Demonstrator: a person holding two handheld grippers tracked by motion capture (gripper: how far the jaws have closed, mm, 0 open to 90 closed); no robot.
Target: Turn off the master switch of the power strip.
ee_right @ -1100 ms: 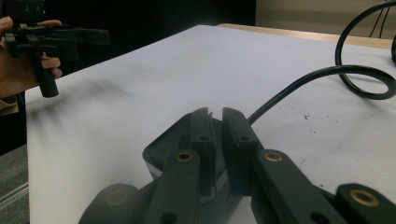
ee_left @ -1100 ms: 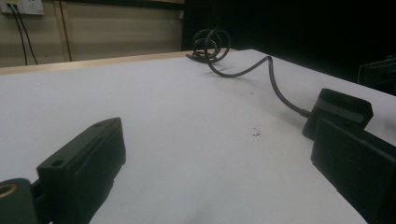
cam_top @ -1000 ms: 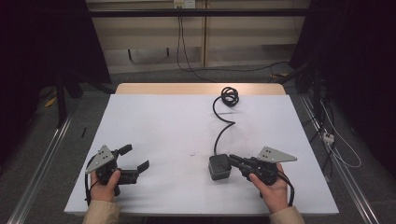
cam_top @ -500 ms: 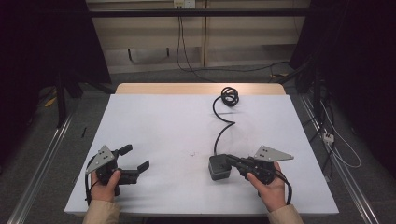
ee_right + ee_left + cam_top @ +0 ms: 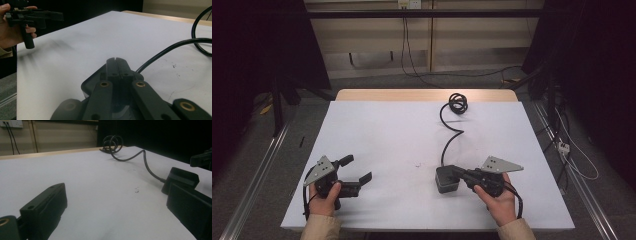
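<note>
The right gripper (image 5: pixel 458 174), low and right of centre in the high view, has its jaws pressed together, tips over the black power adapter (image 5: pixel 447 179), apparently touching nothing between them. The adapter's cable (image 5: pixel 447 141) snakes up to a coil (image 5: pixel 458 103) near the table's (image 5: pixel 382 130) top edge. At lower left, the left gripper (image 5: pixel 357 170) hovers with jaws spread wide, empty.

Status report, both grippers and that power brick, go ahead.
Left gripper open, off the brick. Right gripper shut, over the power brick. Cable trails to far edge. Nothing in the way.
</note>
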